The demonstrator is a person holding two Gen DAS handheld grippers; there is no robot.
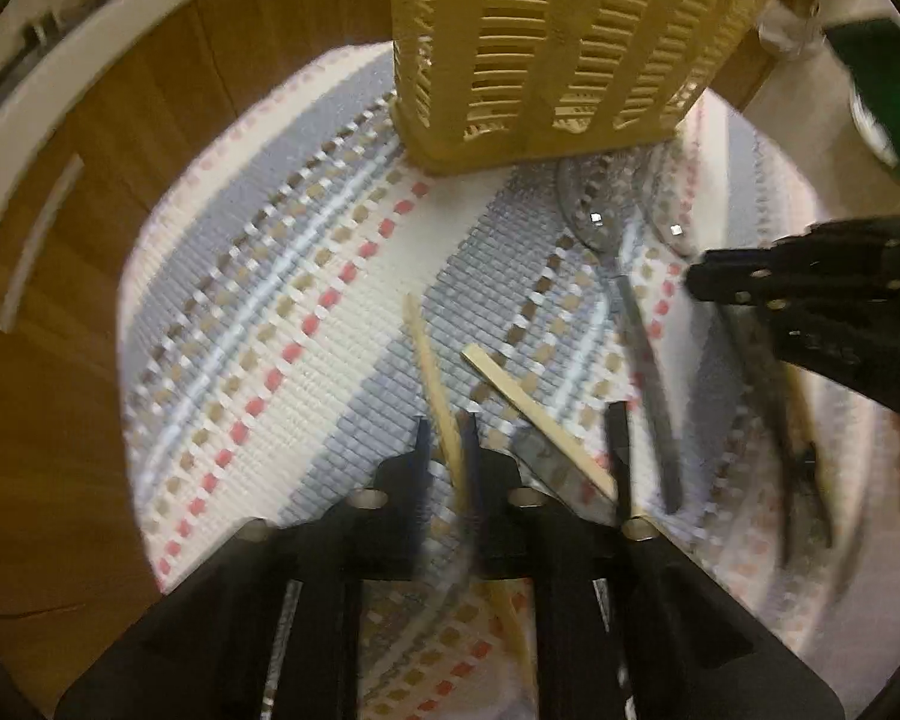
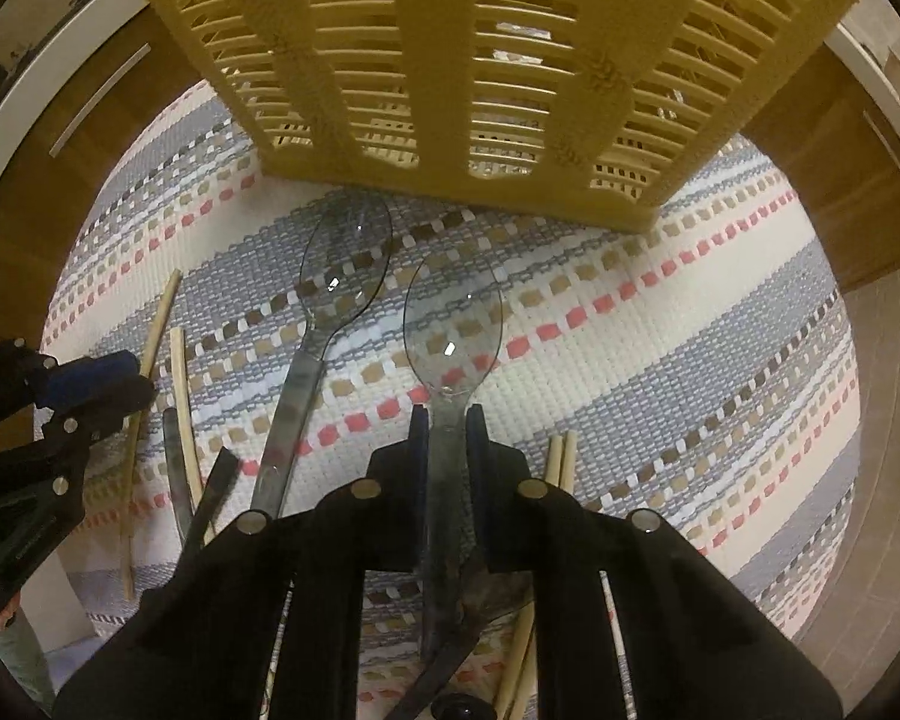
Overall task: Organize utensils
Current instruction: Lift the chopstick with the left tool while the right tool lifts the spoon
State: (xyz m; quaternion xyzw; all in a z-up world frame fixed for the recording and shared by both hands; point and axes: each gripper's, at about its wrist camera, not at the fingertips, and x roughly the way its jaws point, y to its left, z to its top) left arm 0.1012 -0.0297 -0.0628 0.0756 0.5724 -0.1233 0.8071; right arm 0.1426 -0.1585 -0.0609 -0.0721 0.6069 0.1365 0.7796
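Observation:
A yellow slotted utensil basket [image 1: 546, 42] stands upright on a striped woven mat [image 1: 306, 312]; it also shows in the right wrist view [image 2: 480, 60]. My left gripper [image 1: 447, 438] is shut on a wooden chopstick [image 1: 435, 384]. A second chopstick [image 1: 534, 414] lies just to its right. My right gripper [image 2: 447, 426] is shut on the handle of a clear plastic spoon [image 2: 453, 324]. Another clear spoon [image 2: 336, 288] lies on the mat to its left. The right gripper appears in the left wrist view [image 1: 750, 282], the left gripper in the right wrist view [image 2: 102, 384].
More chopsticks [image 2: 561, 456] and dark utensil handles [image 2: 210, 498] lie on the mat near the grippers. Wooden cabinet doors [image 1: 120, 138] with white trim stand behind the mat. A dark knife blade [image 1: 546, 468] lies under the second chopstick.

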